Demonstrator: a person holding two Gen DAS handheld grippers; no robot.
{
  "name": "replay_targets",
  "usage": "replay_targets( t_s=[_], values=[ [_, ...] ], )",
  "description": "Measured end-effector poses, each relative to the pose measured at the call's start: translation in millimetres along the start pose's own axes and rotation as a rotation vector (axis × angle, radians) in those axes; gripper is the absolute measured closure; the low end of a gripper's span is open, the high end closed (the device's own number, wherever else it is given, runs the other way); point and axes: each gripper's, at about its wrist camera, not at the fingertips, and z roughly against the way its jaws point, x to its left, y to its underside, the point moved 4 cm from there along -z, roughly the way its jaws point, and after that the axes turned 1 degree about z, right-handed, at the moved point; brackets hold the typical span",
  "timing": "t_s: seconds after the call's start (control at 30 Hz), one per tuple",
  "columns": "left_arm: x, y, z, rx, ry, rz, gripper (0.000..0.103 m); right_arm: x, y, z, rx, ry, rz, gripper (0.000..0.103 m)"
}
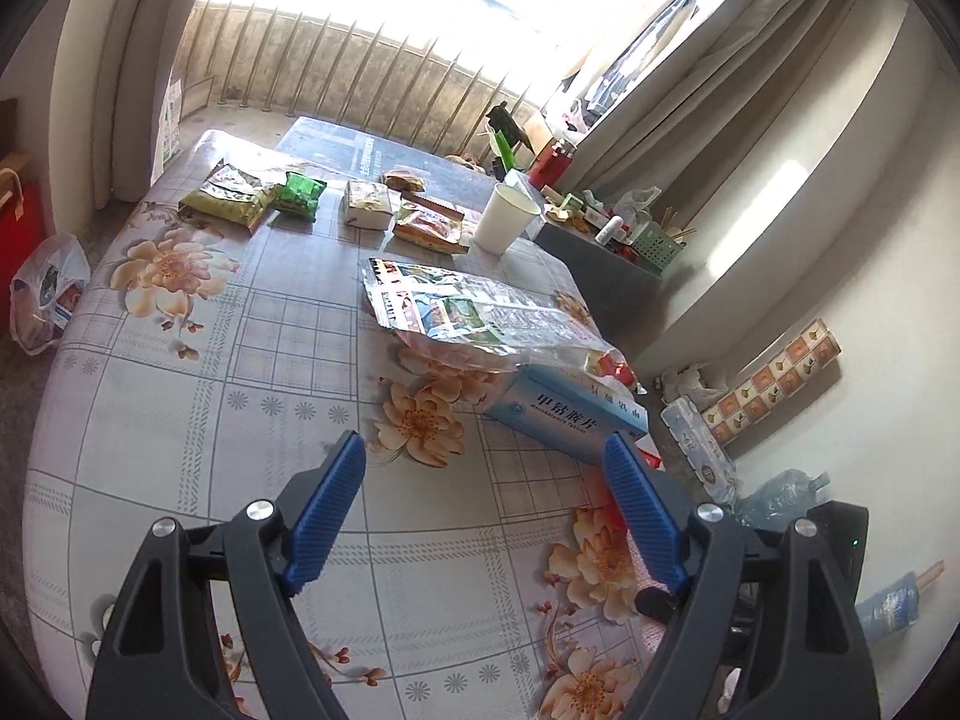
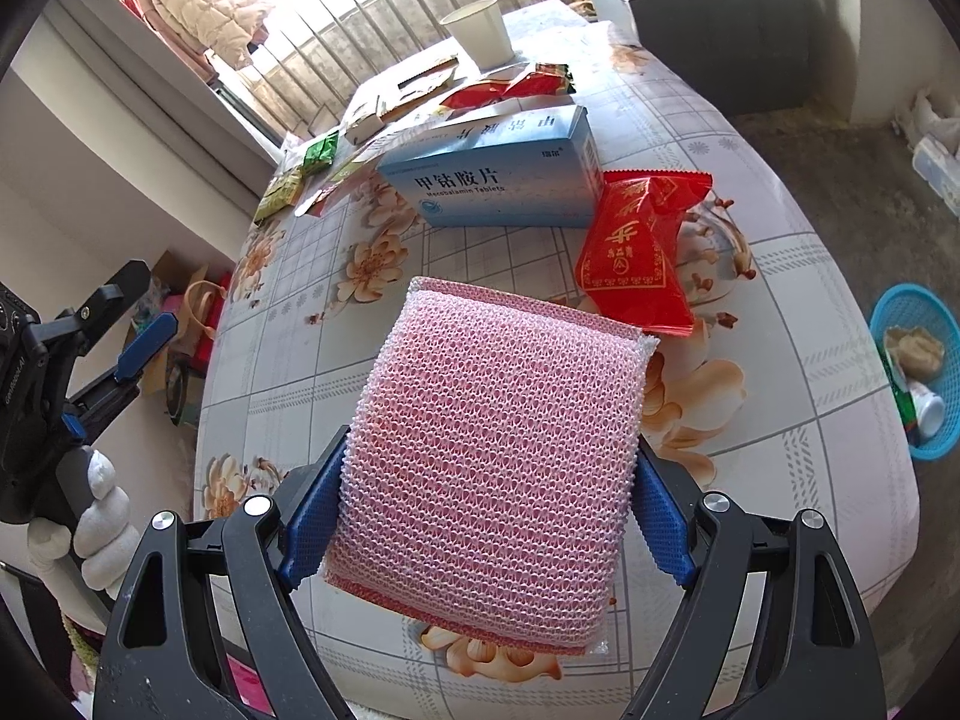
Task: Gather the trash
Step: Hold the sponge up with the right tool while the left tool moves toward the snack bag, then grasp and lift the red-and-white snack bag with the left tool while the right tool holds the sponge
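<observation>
Left gripper, lower centre of the left wrist view, stands wide with nothing between its blue pads. Right gripper clamps a pink mesh scouring pad, filling the lower centre of its view. We note a floral, grid-printed tablecloth and a barred window at upper centre. Trash lies across the cloth: the blue box, above centre, reads "Mecobalamin Tablets"; beside it lies a red wrapper. A blue basket sits on the floor at right.

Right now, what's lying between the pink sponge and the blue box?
Only bare flowered tablecloth. In the right wrist view, the pink sponge sits in the right gripper, and the blue box lies beyond that strip.
</observation>
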Motion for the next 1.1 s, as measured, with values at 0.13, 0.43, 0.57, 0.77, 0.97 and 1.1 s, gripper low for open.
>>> replay_targets(
  t_s=[0.13,0.43,0.57,0.77,0.97,1.1],
  values=[
    [-3,-13,-28,0.083,0.138,0.109,0.024,-8,-3,2,-0.007,-0.011,-0.028,0.024],
    [9,-6,-120,0.276,0.312,0.559,0.024,-19,-2,0,0.009,-0.014,-0.056,0.024],
    [14,-5,-135,0.246,0.323,0.656,0.024,-22,-3,-3,0.019,-0.017,-0.062,0.024],
    [19,-18,-148,0.167,0.311,0.728,0.025,-23,-5,-10,0.036,-0.019,-0.065,0.024],
    [28,-25,-160,0.137,0.279,0.764,0.048,-23,-2,-15,0.041,-0.013,-0.066,0.024],
    [23,-28,-160,0.117,0.3,0.737,0.073,-26,-1,-18,0.047,-0.008,-0.076,0.024]
  ],
)
